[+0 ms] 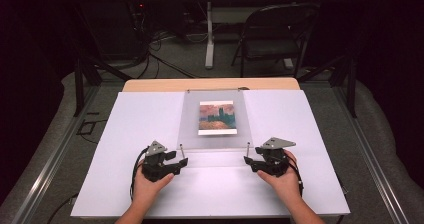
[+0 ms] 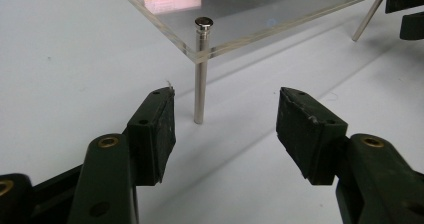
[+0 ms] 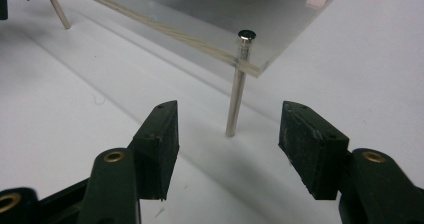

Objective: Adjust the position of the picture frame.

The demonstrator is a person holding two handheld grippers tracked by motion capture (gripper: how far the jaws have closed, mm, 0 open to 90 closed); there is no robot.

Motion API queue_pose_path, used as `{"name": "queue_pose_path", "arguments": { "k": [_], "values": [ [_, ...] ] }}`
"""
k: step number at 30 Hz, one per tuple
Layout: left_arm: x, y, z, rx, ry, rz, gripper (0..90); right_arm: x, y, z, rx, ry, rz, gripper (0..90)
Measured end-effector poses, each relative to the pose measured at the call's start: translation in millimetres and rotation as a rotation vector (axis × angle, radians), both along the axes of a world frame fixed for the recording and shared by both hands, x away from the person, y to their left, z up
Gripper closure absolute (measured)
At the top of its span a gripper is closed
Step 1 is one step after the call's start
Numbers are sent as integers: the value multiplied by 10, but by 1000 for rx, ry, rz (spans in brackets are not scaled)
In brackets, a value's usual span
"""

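Fingers of both our left gripper (image 1: 180,159) and right gripper (image 1: 248,161) stand spread beside the acrylic frame's (image 1: 216,119) near legs, gripping nothing, so a careless nudge could tip the frame, which slopes lengthwise away from us at mid-table.

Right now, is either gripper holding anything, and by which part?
Nothing is held. The left gripper and right gripper are open, each facing a metal leg of the clear panel without touching.
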State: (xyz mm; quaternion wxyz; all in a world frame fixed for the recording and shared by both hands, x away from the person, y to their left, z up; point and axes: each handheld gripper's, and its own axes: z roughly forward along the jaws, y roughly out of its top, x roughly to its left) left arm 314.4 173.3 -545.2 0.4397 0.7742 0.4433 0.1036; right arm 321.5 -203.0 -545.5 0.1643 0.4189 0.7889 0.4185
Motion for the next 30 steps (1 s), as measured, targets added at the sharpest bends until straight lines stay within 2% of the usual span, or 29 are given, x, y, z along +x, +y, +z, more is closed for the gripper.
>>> {"name": "queue_pose_path", "arguments": {
  "k": [5, 11, 12, 13, 15, 17, 20, 23, 25, 30],
  "values": [
    [-86, 77, 60, 7, -28, -21, 399, -110, -87, 57, 6, -7, 1, 407],
    [-159, 159, 111, -10, -33, -19, 387, -191, -148, 138, 43, -23, 17, 425],
    [-168, 169, 123, -23, -37, -23, 388, -197, -155, 138, 50, -30, 19, 430],
    [-175, 175, 137, -24, -49, -25, 388, -203, -167, 135, 51, -37, 20, 437],
    [-198, 189, 165, 5, -90, -18, 383, -216, -186, 138, 62, -33, 18, 446],
    [-210, 203, 163, -3, -123, -18, 367, -227, -199, 157, 66, -45, 26, 446],
    [-208, 234, 161, 5, -116, -15, 365, -243, -229, 177, 66, -55, 35, 464],
    [-193, 289, 161, -4, -108, 0, 362, -240, -256, 187, 74, -63, 34, 464],
    [-185, 333, 164, -18, -112, 16, 362, -238, -280, 202, 62, -69, 29, 442],
    [-158, 428, 178, -43, -91, 46, 340, -224, -336, 198, 54, -50, 10, 433]
  ]
}}
